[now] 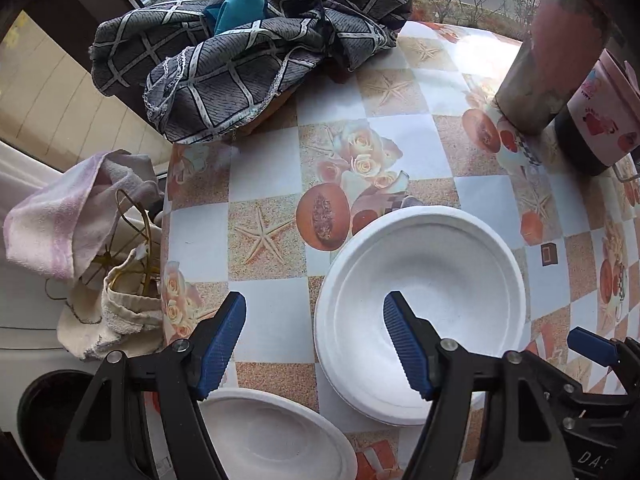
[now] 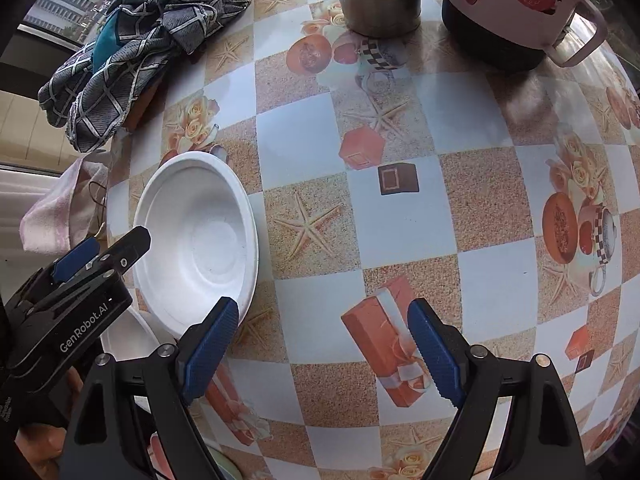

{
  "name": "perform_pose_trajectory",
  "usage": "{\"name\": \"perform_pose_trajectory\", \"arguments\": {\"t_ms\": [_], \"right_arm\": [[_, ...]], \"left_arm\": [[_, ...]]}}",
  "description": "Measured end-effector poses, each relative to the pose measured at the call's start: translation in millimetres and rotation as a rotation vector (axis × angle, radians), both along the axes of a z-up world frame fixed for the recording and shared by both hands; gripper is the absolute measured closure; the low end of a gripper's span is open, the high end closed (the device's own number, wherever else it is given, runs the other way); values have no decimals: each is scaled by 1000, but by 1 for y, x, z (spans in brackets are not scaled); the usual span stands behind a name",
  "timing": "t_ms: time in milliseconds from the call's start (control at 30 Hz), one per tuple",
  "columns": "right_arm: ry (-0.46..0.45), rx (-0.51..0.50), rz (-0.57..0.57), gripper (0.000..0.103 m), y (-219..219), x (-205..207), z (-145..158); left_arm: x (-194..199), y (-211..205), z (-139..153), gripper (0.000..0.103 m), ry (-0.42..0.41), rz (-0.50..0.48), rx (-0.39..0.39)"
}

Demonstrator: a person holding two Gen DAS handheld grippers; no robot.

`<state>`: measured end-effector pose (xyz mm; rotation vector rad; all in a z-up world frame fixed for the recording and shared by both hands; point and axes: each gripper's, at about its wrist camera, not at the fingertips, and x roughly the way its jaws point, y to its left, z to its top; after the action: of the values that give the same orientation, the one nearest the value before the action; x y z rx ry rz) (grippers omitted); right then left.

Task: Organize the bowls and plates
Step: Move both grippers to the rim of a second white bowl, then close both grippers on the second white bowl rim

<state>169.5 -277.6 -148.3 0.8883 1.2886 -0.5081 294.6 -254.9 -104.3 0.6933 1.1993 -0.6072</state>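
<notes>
A white foam bowl (image 1: 424, 312) sits on the patterned table; it also shows in the right wrist view (image 2: 200, 236). A second white bowl (image 1: 276, 436) lies nearer, at the table's front edge; a part of it shows in the right wrist view (image 2: 128, 336). My left gripper (image 1: 316, 344) is open and empty, its right finger over the first bowl's inside, its left finger over bare table. It appears in the right wrist view (image 2: 108, 252) beside that bowl. My right gripper (image 2: 324, 348) is open and empty above the tablecloth, right of the bowl.
A grey checked cloth (image 1: 248, 52) is heaped at the table's far left. A metal tumbler (image 1: 556, 52) and a pink mug (image 2: 516, 8) stand at the far right. Towels and a wire rack (image 1: 92, 248) lie off the table's left edge.
</notes>
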Motion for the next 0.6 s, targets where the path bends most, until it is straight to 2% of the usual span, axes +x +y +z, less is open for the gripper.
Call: {"name": "perform_pose_trajectory", "arguments": {"t_ms": [300,367,400,433,467,500,533,567,600], "right_arm": [[-35,36,12,16,-7,24,-18],[-33,37,30,28,-7,29,-22],[-29,41,41,31,-6,31,-24],[-24,47,49,43,-6,32,-26],[-24,62,52,53,-5,33,-29],[-37,87,44,54,-6,33,-31],[-46,93,39,56,-7,32,-31],[-46,92,44,68,-7,32,-31],[-48,100,53,72,-6,33,-31]], "left_arm": [[2,-18,-29,28,7,-64,83],[3,-19,-35,31,33,-56,94],[3,-20,-36,39,46,-51,94],[3,-21,-38,44,65,-49,95],[2,-22,-39,54,87,-48,91],[-1,-24,-40,63,106,-54,89],[-3,-26,-41,65,118,-60,91],[-7,-28,-41,66,121,-65,88],[-10,-30,-40,68,119,-71,89]]}}
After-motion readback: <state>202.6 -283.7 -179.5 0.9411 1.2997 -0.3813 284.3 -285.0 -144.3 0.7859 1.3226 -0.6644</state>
